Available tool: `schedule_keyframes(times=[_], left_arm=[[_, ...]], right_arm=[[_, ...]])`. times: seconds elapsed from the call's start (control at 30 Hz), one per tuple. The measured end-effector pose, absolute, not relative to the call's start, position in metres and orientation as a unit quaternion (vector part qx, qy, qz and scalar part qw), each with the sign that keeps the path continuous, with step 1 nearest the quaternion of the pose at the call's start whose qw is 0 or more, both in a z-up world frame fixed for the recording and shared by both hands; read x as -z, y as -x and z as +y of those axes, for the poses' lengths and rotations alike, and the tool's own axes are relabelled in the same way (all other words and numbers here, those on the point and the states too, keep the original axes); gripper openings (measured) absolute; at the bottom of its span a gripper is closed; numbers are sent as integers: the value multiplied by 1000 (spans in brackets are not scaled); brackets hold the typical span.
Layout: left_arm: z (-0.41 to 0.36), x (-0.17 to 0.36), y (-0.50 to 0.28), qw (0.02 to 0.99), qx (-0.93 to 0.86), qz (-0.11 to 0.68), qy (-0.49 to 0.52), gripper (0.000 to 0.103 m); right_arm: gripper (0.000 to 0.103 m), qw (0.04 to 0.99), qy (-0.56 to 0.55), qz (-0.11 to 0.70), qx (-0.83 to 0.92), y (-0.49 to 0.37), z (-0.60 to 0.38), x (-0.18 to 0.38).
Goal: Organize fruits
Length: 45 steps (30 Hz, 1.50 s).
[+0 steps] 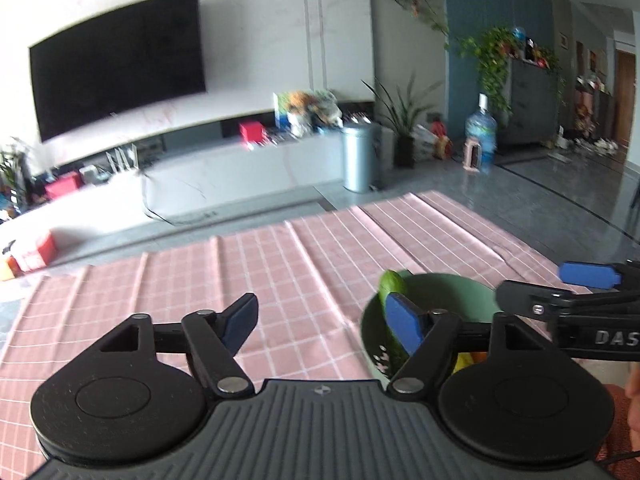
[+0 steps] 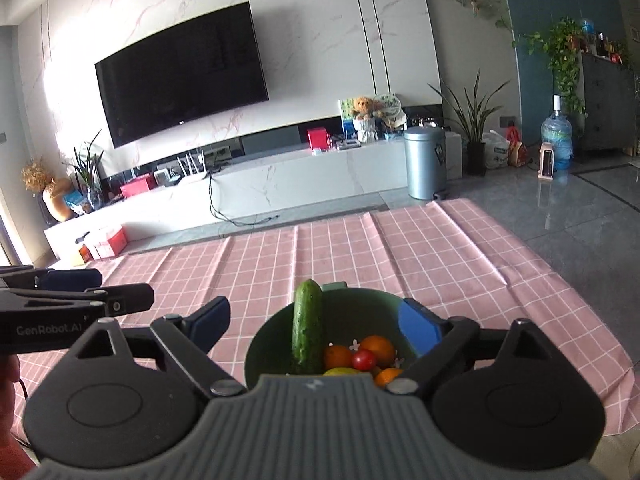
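progress: looks nearly done | green bowl near right on table, loaded: cucumber leaning on far rim, oranges, tomato | left tool spread, empty | right tool spread, empty, over bowl | no loose fruit visible

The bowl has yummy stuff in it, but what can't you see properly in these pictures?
- Bowl bottom, right wrist view: the right gripper body covers the near part, so the fruit count is unknown.
- Yellow fruit: mostly hidden there, kind unclear.
- Cucumber, left wrist view: the left gripper finger hides its lower part.
- Shelf items, left wrist view: blurred.
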State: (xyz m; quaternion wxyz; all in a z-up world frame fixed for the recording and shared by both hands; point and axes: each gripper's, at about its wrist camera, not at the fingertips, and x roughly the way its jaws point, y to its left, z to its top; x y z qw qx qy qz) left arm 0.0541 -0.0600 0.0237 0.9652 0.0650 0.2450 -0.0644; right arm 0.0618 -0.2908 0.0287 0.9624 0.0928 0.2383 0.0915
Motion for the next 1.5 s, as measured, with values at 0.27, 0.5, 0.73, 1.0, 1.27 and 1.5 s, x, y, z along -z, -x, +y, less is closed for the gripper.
schedule_keyframes(times=[0.27,0.5,0.73,1.0,1.27,1.5], left_arm=[[-56,-17,-28,975,-15,205,-80,94],[-48,9,-23,962,-1,264,-64,95],[-46,33,-20,951,5,302,-65,95],[-38,55,-19,939,9,341,-47,95],[-37,64,-19,931,10,362,-48,95],[-36,63,-18,931,10,362,-47,95]], right_arm=[[98,967,-123,202,-95,-14,-290,-28],[98,967,-92,218,-95,7,-274,-5],[98,963,-55,250,-78,6,-261,27],[98,961,-52,261,-81,-2,-257,40],[98,960,-40,269,-72,-3,-251,41],[98,960,-33,269,-71,-3,-249,40]])
